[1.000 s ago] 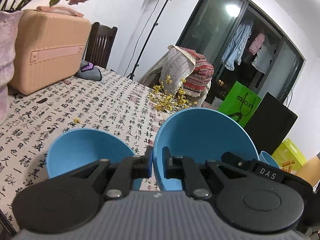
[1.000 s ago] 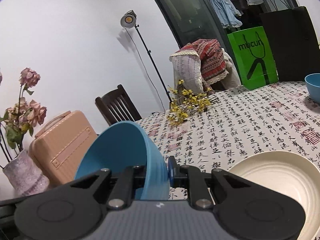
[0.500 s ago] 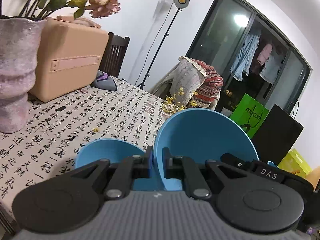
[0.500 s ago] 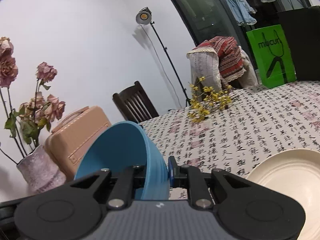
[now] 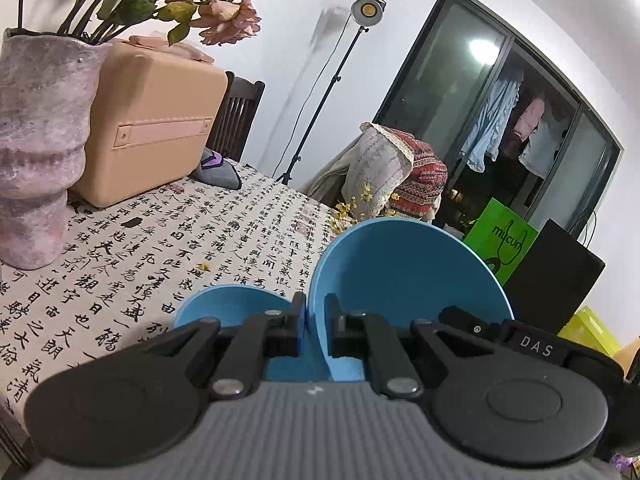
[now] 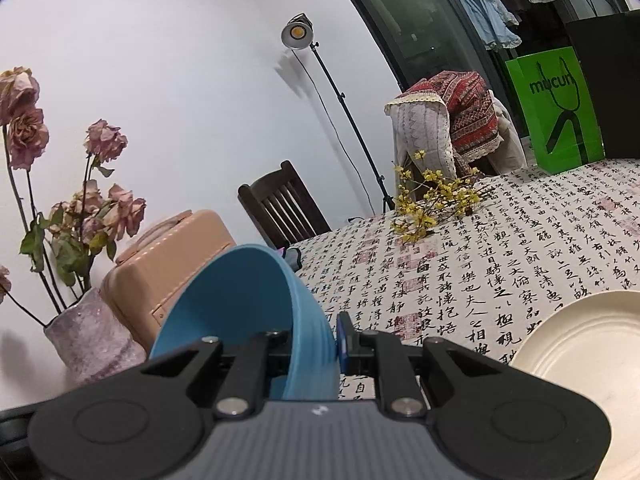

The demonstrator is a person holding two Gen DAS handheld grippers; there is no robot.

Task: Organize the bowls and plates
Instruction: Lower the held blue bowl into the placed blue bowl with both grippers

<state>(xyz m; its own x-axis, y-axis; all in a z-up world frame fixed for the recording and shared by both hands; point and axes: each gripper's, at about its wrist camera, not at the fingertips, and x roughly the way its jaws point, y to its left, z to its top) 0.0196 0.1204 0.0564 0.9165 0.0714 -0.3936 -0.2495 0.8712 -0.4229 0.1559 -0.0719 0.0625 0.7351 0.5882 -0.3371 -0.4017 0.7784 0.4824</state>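
My left gripper [image 5: 315, 322] points slightly downward, jaws pinched nearly together on a thin rim. My right gripper [image 6: 316, 344] tilts likewise, its jaws clamped just as narrowly.

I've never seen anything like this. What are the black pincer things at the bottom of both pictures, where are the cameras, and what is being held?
There is no robot here: a person carries a hand-held two-finger gripper in each hand, and a wide-angle camera on each looks forward along its fingers. One picture comes from the left gripper, the other from the right gripper. Each is shut on the rim of a tilted blue bowl: the left-hand bowl and the right-hand bowl. A third blue bowl shows just below and beyond the left gripper. On the calligraphy-print tablecloth also lie a cream plate, yellow flower sprigs, a peach case and a vase of dried roses.
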